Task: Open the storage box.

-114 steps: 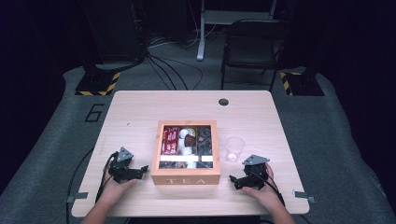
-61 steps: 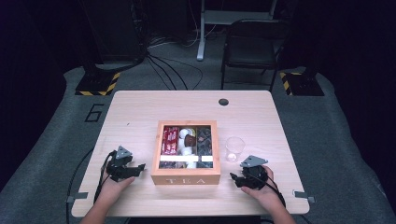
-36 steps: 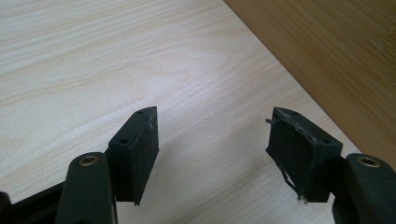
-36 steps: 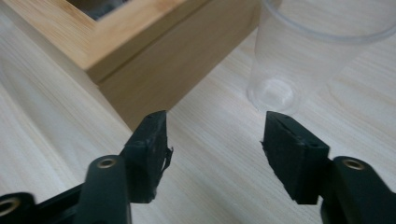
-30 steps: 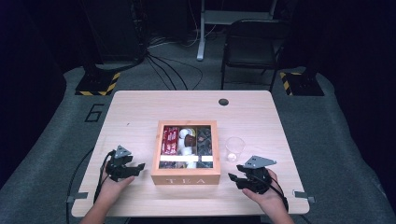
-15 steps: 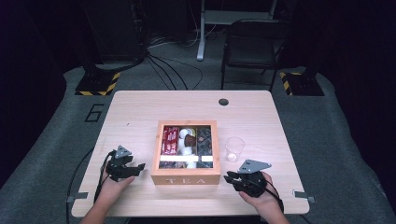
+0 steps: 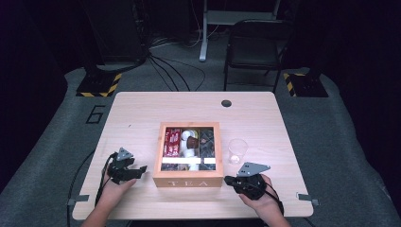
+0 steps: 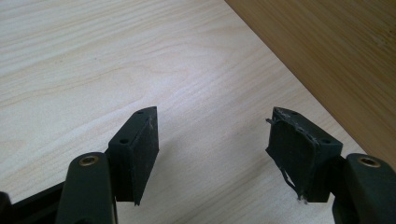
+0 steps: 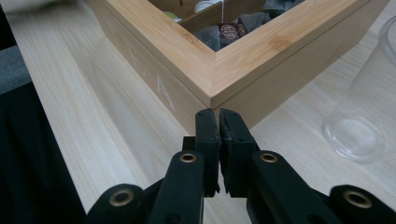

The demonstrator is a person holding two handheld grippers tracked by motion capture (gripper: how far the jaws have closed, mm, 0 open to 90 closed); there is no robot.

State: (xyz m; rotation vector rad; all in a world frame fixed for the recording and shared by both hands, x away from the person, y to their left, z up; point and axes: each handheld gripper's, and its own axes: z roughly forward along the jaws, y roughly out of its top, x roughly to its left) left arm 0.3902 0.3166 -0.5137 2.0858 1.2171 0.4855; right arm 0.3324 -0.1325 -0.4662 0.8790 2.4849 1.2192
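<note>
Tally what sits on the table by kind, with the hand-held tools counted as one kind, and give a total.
Wooden tea box: 1
Clear plastic cup: 1
Hand-held claws, left claw and right claw: 2
Total: 4

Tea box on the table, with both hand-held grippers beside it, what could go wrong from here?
1. The right hand-held gripper has just been closing, with nothing between its jaws, and it points at the corner of the tea box. A push could slide the box.
2. The plastic cup stands empty just right of the box, near the right hand. A sweep could tip it.
3. The left hand-held gripper is open close to the box wall and could scrape it.
</note>
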